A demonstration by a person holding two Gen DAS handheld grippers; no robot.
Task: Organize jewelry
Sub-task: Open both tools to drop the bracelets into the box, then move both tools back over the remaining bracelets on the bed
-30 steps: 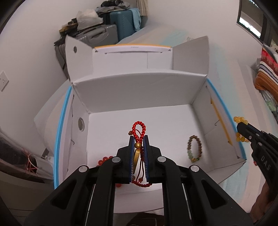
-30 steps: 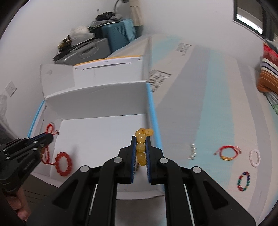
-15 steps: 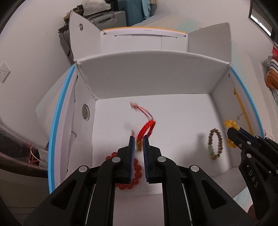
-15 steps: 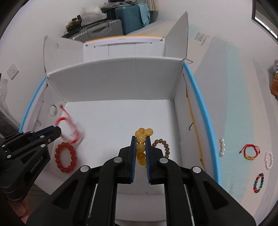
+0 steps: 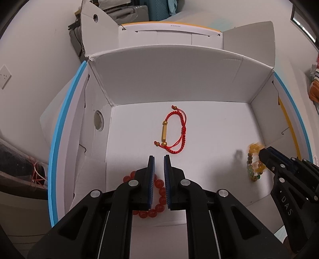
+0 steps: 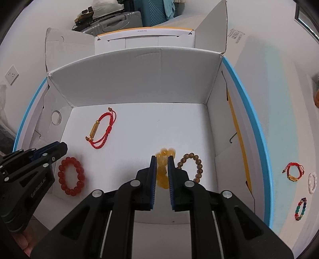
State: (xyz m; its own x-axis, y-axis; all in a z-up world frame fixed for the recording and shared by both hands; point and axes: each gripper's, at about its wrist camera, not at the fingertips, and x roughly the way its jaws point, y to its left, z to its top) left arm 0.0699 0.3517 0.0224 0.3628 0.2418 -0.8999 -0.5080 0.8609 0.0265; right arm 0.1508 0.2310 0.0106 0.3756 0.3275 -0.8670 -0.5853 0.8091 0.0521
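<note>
A white cardboard box [image 5: 179,79] [image 6: 139,79] stands open. On its floor lie a red cord bracelet with a gold tube [image 5: 173,130] [image 6: 100,130], a red bead bracelet [image 5: 157,196] [image 6: 71,176] and a brown bead bracelet [image 5: 251,167] [image 6: 192,165]. My left gripper [image 5: 158,159] [image 6: 59,146] is slightly open and empty, just short of the red cord bracelet. My right gripper [image 6: 161,159] [image 5: 265,152] has its jaws a little apart around a blurred yellow bead bracelet [image 6: 163,169] [image 5: 256,158] beside the brown one.
Outside the box to the right, on the pale blue and grey cloth [image 6: 279,119], lie another red cord bracelet [image 6: 294,171], a white bead bracelet [image 6: 312,182] and a multicoloured bead bracelet [image 6: 300,208]. Suitcases [image 6: 119,18] stand behind the box.
My left gripper opened and the red cord bracelet dropped onto the box floor. My right gripper moved into the box with the yellow bracelet and its jaws have parted.
</note>
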